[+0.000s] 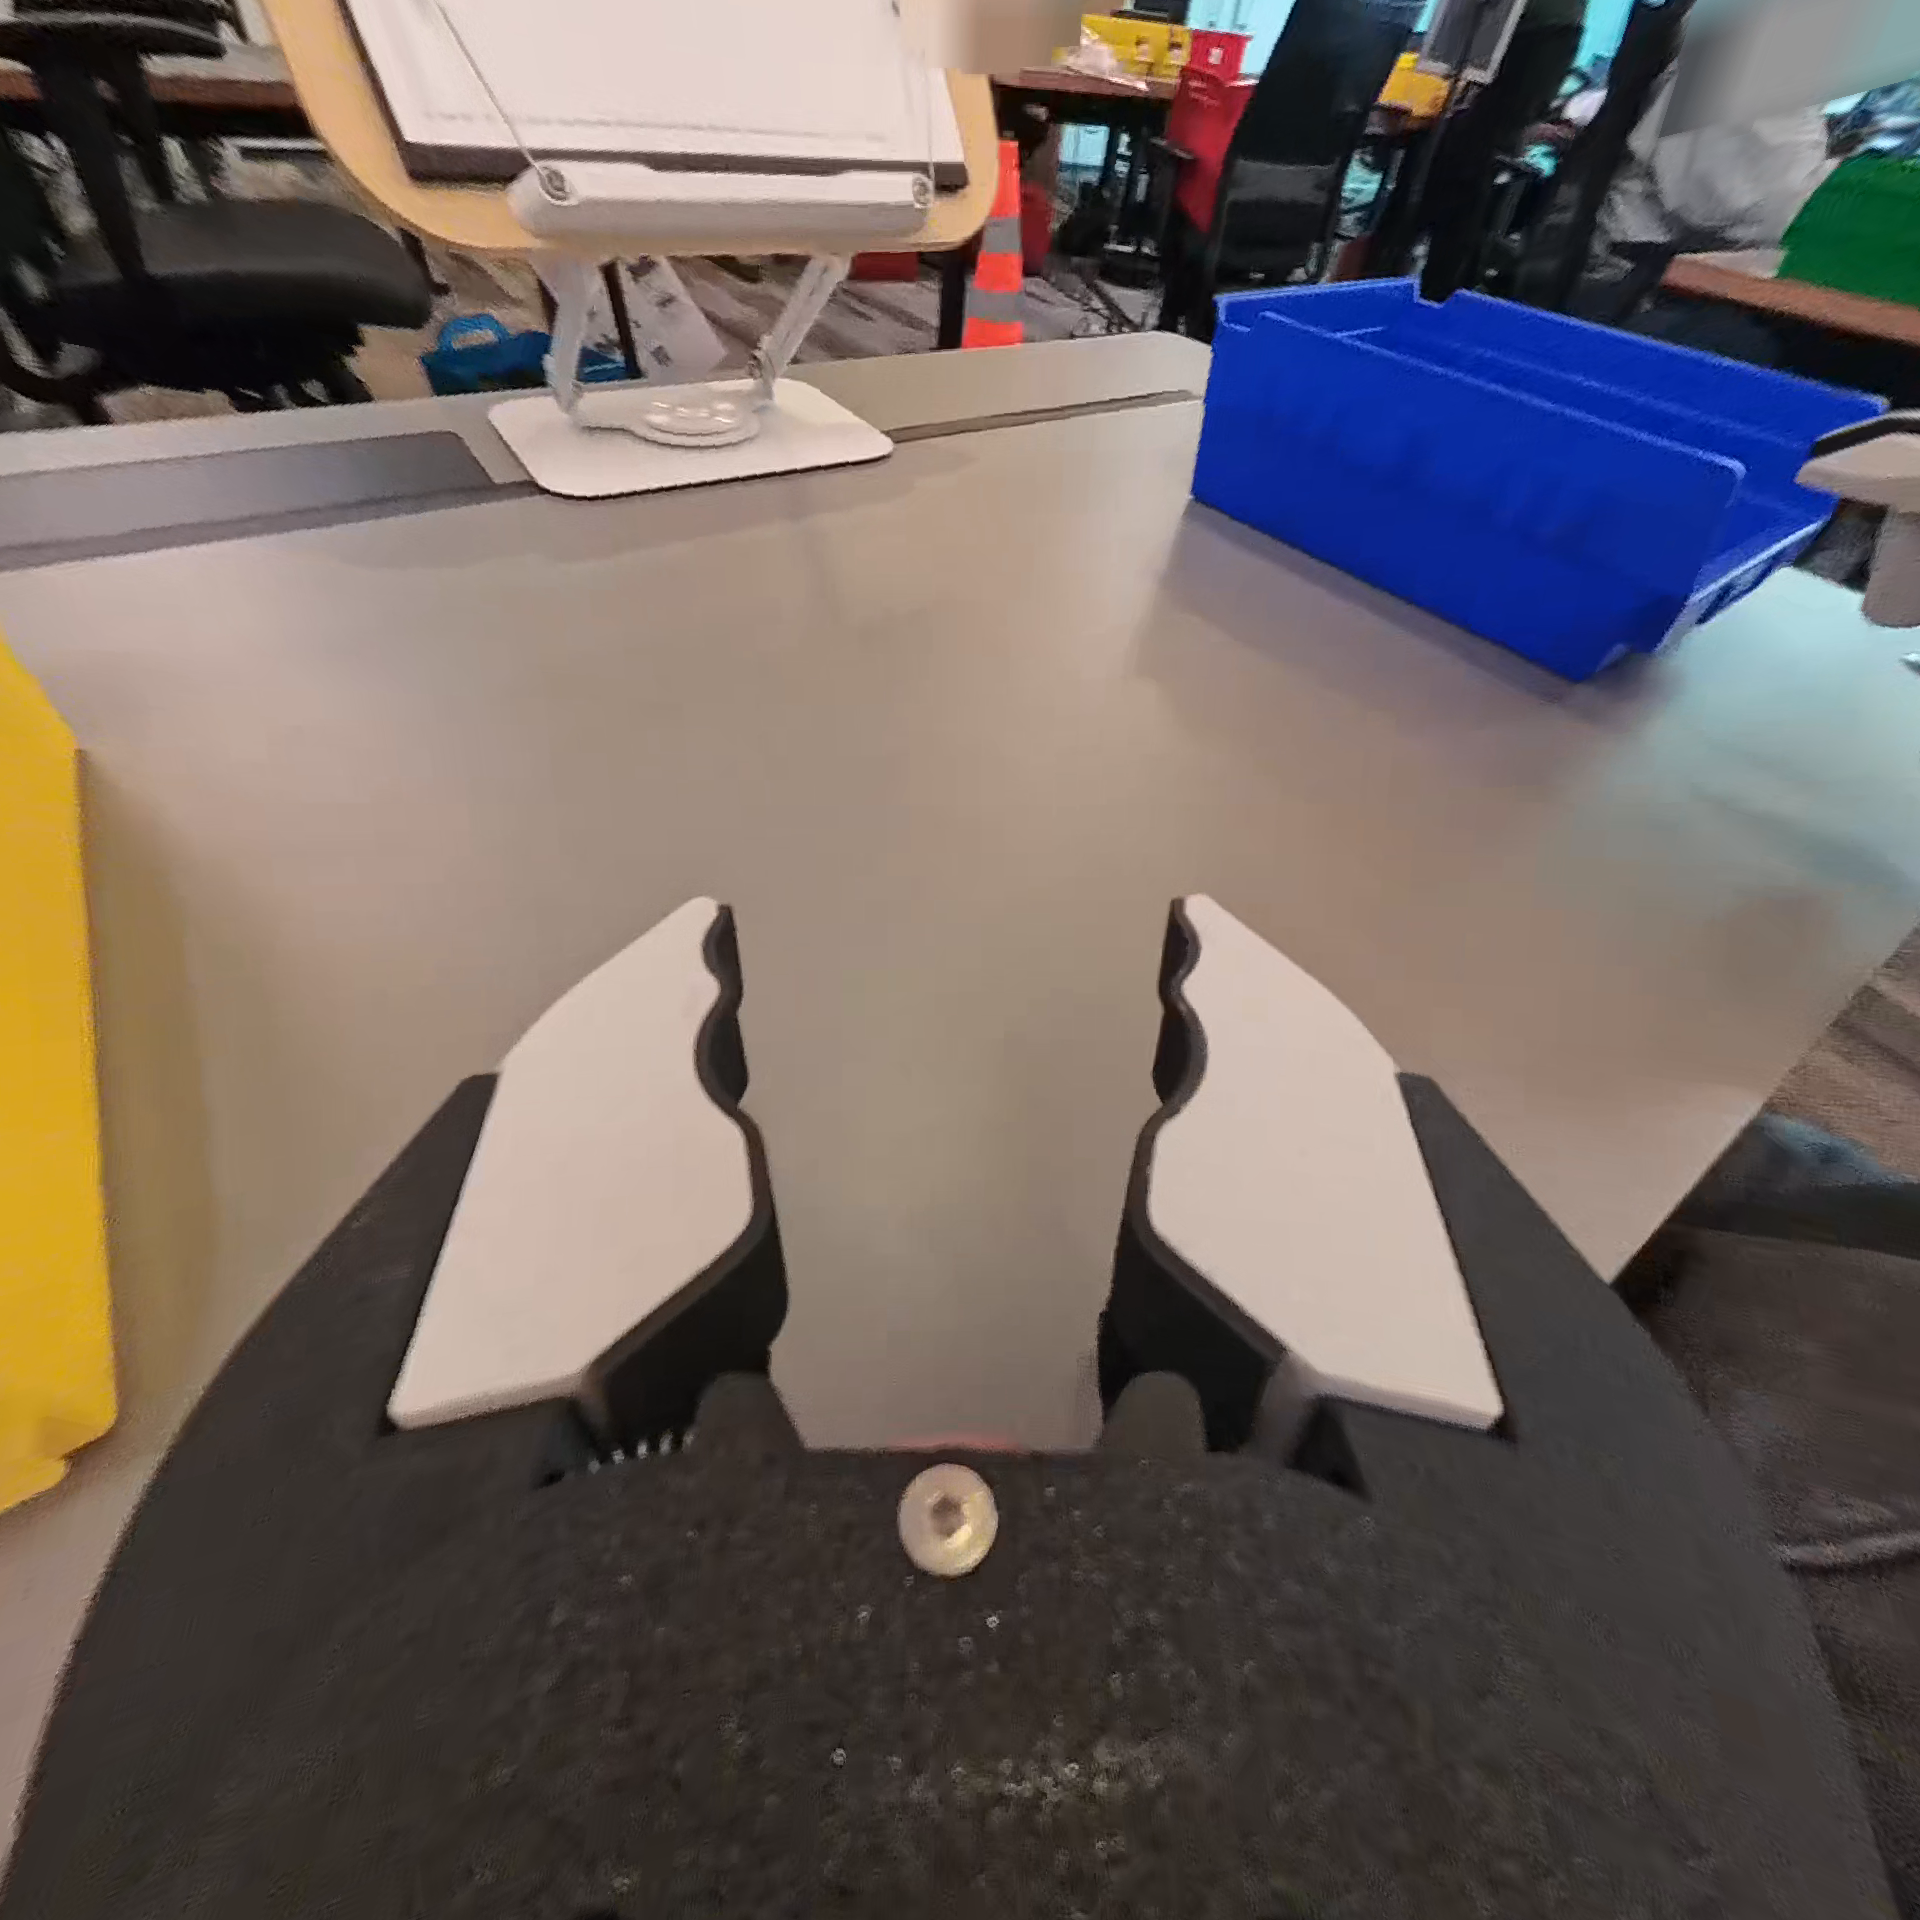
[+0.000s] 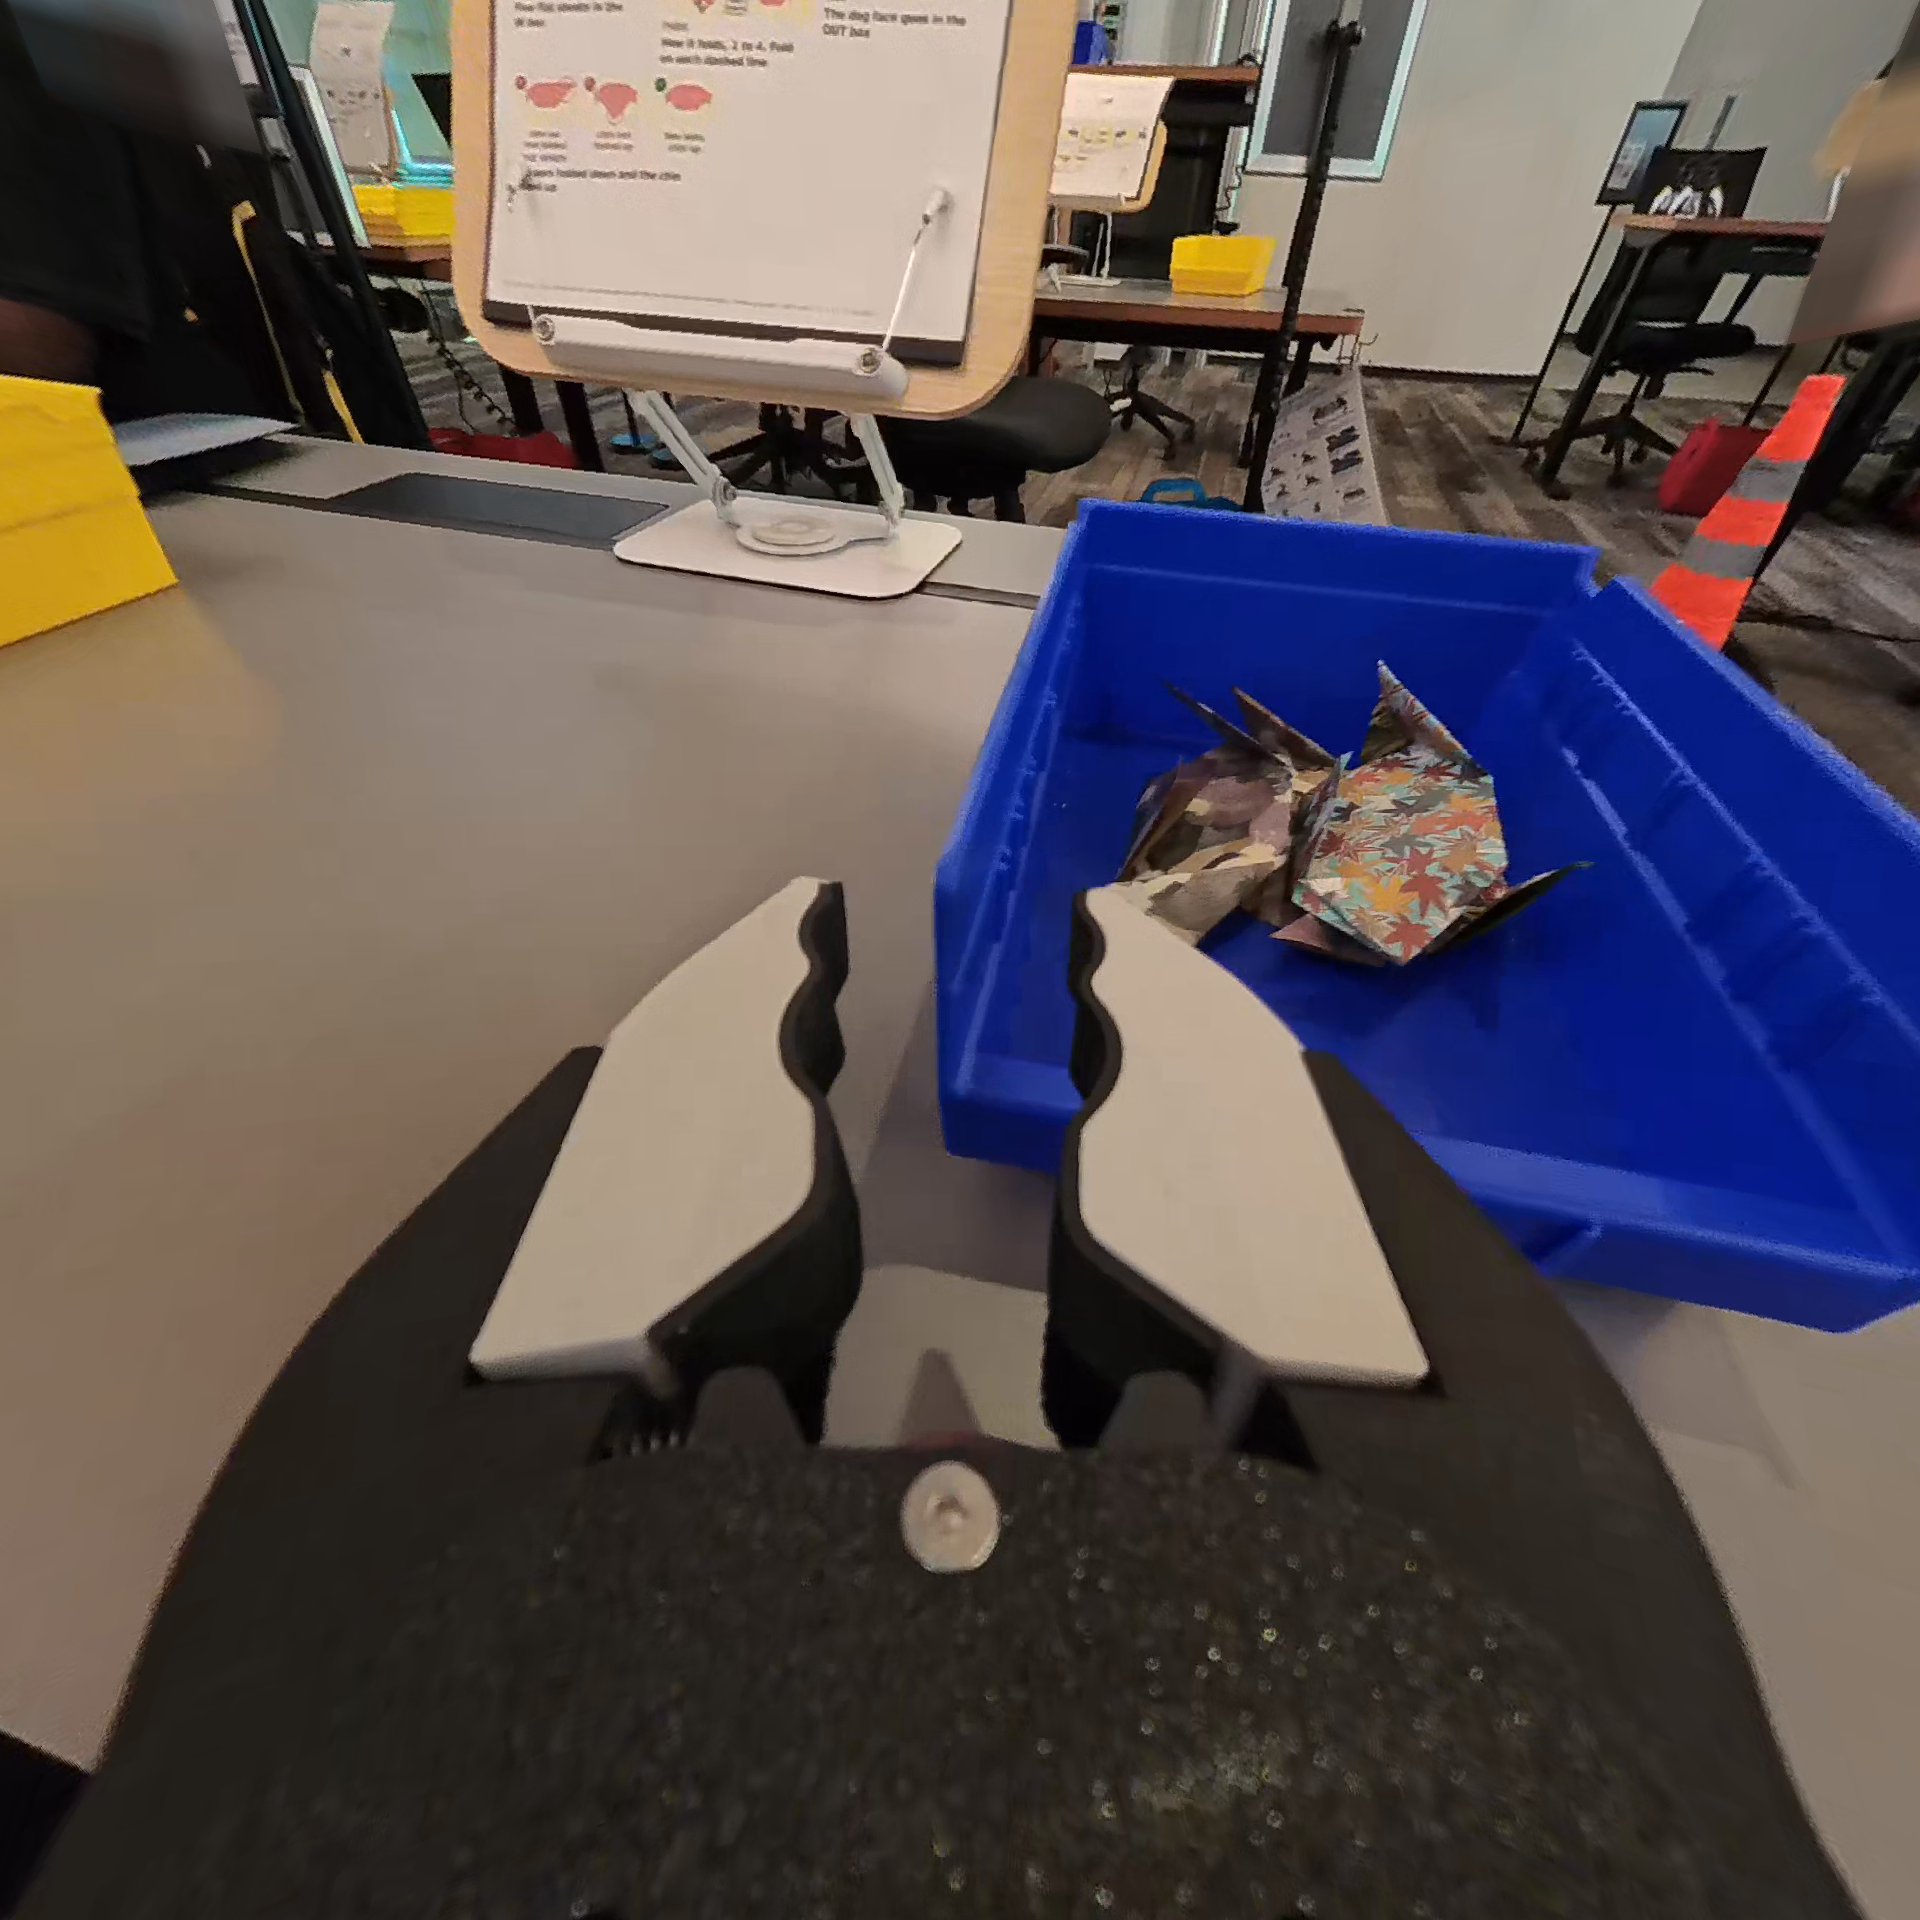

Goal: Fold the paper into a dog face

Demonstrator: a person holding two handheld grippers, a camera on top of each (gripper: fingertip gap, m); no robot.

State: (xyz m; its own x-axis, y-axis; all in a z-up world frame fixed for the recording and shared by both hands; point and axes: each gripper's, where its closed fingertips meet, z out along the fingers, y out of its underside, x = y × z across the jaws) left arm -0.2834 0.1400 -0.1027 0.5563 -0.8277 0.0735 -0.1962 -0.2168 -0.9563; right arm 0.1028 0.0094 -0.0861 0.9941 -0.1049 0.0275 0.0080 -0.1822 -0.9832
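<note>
The left tool (image 1: 951,997) hangs above the bare grey worktop (image 1: 935,727), its jaws spread wide with nothing between them. The right tool (image 2: 961,966) is also spread and empty, positioned at the near left corner of the blue bin (image 2: 1558,1174), its right finger over the bin rim. Folded patterned papers (image 2: 1340,831) lie inside the blue bin, toward its far half, clear of both tools. A yellow bin (image 2: 62,499) stands at the left edge of the worktop. A document stand (image 2: 748,343) holding an instruction sheet sits at the far edge.
</note>
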